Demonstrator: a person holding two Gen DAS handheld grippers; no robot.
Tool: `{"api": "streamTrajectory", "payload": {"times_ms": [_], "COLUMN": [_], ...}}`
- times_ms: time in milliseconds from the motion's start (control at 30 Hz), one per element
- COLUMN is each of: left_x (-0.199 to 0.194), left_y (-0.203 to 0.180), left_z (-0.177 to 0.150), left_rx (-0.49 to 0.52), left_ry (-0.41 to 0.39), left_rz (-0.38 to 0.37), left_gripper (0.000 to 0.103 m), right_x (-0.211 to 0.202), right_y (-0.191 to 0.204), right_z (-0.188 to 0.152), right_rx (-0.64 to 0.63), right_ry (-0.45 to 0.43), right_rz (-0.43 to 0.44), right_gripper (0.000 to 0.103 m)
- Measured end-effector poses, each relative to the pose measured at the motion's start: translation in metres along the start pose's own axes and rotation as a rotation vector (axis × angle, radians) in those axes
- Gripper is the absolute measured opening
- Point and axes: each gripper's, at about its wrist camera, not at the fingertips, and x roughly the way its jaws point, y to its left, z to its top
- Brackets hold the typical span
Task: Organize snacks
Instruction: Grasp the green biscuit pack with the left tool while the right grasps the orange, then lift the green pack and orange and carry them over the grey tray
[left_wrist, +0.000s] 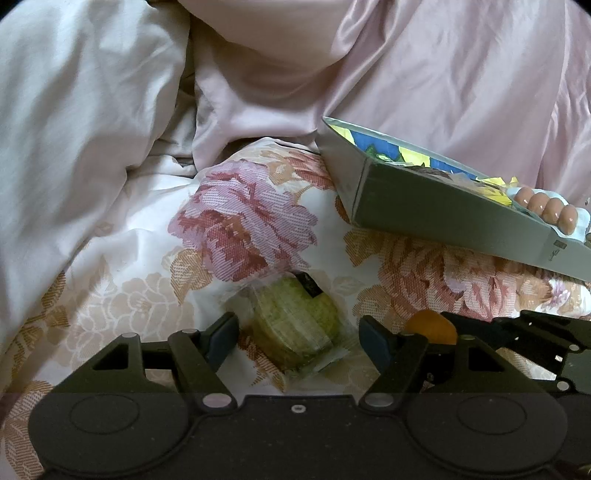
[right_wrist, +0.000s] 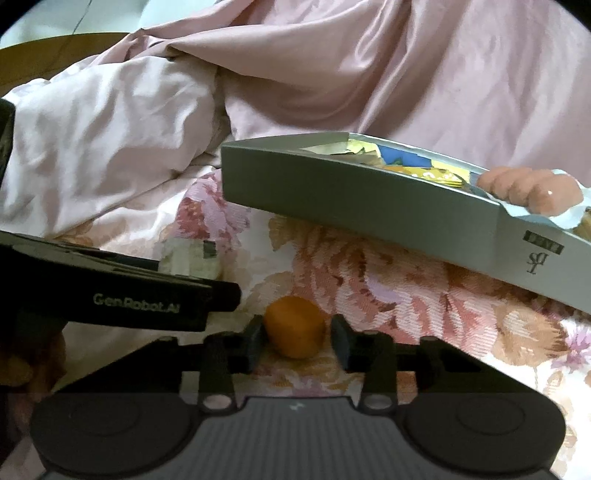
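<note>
My left gripper (left_wrist: 299, 336) is open, one finger on each side of a green snack in clear wrap (left_wrist: 295, 325) that lies on the floral bedcover. Beside it, my right gripper (right_wrist: 297, 341) is open with its fingers close around a small orange snack (right_wrist: 295, 326), also lying on the cover; the gaps are narrow. The orange snack (left_wrist: 430, 326) shows at the right of the left wrist view. A grey box (right_wrist: 351, 192) lies tilted behind, holding colourful packets and a pack of small sausages (right_wrist: 528, 188). The green snack (right_wrist: 192, 258) appears pale beyond the left gripper's black body (right_wrist: 140, 299).
The floral bedcover (left_wrist: 240, 221) lies under both snacks. A rumpled pale pink duvet (left_wrist: 92, 129) and satin sheet (left_wrist: 443, 74) rise behind and to the left. The grey box (left_wrist: 424, 206) sits to the right, and a wooden edge (right_wrist: 55, 51) shows at far upper left.
</note>
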Motion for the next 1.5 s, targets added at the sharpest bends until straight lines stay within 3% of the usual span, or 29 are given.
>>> {"api": "streamTrajectory", "payload": {"times_ms": [367,800,967,1167,1333,1500], "left_x": [-0.001,-0.005,-0.017,-0.046,-0.077,-0.091], "left_y": [0.0,0.001,0.004,0.0,-0.005,-0.019], "left_z": [-0.001,-0.004,-0.006,-0.001,0.012,0.039], "left_rx": [0.002,-0.01,-0.039,-0.061,-0.019,0.029], "left_ry": [-0.003,-0.035,-0.083,-0.173,-0.267,-0.277], "left_rz": [0.0,-0.034,-0.037,0.019,0.039,0.017], "left_gripper": [0.074,0.066,0.066,0.066,0.066,0.066], "right_x": [0.0,-0.004,-0.02,-0.043,-0.068,-0.085], "right_y": [0.006,0.021,0.024,0.027,0.026,0.009], "right_z": [-0.001,-0.005,-0.005,-0.001,0.015,0.036], "right_rx": [-0.023,-0.104,-0.116,-0.123,-0.122,-0.063], "right_ry": [-0.003,-0.036,-0.116,-0.158,-0.242,-0.314], "right_rz": [-0.02,-0.079,-0.117,-0.14,-0.159,-0.209], "right_gripper": [0.037,0.037,0.037,0.037,0.037,0.037]}}
